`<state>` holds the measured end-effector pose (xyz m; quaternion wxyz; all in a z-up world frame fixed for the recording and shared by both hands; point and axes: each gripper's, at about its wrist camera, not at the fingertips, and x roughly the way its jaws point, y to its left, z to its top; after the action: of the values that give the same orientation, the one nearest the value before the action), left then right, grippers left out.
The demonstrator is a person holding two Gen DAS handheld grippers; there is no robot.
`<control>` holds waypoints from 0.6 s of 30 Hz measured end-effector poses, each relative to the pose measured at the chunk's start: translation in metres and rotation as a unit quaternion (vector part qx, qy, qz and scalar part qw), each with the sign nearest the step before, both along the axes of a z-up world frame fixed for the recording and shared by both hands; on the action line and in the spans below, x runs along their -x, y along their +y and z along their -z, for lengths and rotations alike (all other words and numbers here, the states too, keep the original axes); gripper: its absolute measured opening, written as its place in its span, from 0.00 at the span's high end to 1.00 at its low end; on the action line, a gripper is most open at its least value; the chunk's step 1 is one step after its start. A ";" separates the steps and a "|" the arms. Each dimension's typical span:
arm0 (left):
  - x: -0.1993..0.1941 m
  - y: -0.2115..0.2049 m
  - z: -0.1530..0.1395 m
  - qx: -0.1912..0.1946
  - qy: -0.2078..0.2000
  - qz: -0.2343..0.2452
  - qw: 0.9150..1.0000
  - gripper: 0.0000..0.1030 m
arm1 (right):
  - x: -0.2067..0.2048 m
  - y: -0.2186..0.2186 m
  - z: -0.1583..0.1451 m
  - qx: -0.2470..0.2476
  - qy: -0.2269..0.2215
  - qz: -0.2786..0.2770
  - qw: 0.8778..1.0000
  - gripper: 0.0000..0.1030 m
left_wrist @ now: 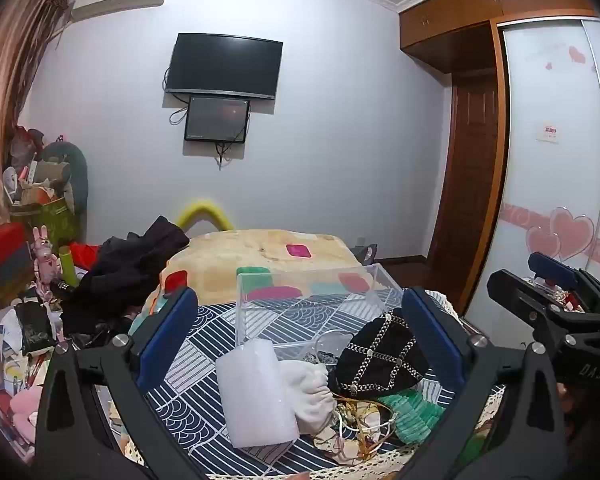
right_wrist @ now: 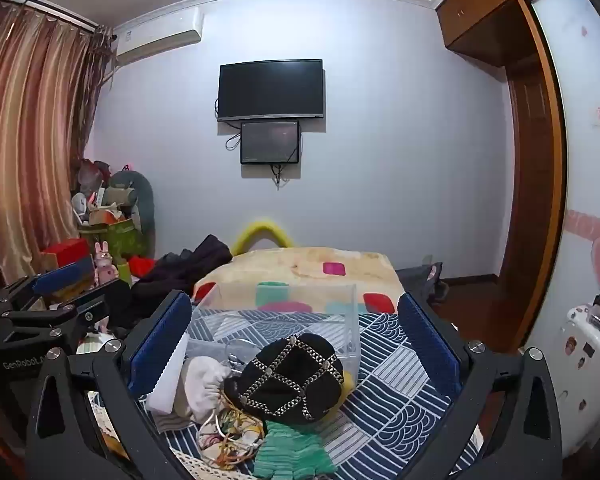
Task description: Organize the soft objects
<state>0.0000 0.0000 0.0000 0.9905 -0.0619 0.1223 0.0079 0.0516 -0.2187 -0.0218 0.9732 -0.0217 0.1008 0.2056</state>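
A pile of soft objects lies on the blue patterned cloth [left_wrist: 204,344] of the bed: a black beret with chain trim [left_wrist: 380,356] [right_wrist: 290,378], a white drawstring pouch [left_wrist: 310,394] [right_wrist: 204,382], a white foam block [left_wrist: 256,392] [right_wrist: 168,376], a green knit item [left_wrist: 412,416] [right_wrist: 290,454] and tangled cords [right_wrist: 228,436]. A clear plastic box [left_wrist: 312,304] [right_wrist: 284,320] stands just behind them. My left gripper [left_wrist: 300,328] is open above the pile. My right gripper [right_wrist: 296,332] is open above the beret, empty.
A beige blanket with coloured patches [left_wrist: 260,252] covers the far bed. Dark clothes [left_wrist: 132,264] lie at its left. Clutter and boxes [left_wrist: 28,240] fill the left side. A wardrobe [left_wrist: 560,160] stands right; a television [left_wrist: 224,66] hangs ahead.
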 end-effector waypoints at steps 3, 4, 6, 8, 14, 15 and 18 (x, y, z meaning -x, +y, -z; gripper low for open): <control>-0.001 0.000 0.000 -0.002 0.009 -0.001 1.000 0.00 | 0.000 0.000 0.000 0.004 0.003 0.003 1.000 0.00; -0.001 0.000 -0.001 -0.004 0.009 0.000 1.000 0.00 | 0.000 0.000 0.000 0.003 0.002 0.002 1.000 0.00; 0.000 0.000 -0.002 -0.006 0.007 0.003 1.000 0.00 | 0.000 0.000 0.000 0.004 0.002 0.003 1.000 0.00; 0.002 0.001 -0.003 -0.005 0.004 0.005 1.000 0.00 | 0.000 0.000 0.000 0.004 0.001 0.002 1.000 0.00; 0.004 -0.005 0.000 -0.018 0.001 0.004 1.000 0.00 | 0.002 0.002 0.002 0.008 0.001 0.003 1.000 0.00; 0.004 -0.005 -0.001 -0.018 0.001 0.005 1.000 0.00 | 0.002 0.001 0.002 0.008 0.000 0.004 1.000 0.00; 0.005 -0.007 -0.002 -0.021 0.000 0.006 1.000 0.00 | 0.002 0.001 0.002 0.007 -0.001 0.005 1.000 0.00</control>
<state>-0.0048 -0.0067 0.0016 0.9916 -0.0408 0.1223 0.0045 0.0497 -0.2180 -0.0238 0.9741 -0.0284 0.1018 0.1998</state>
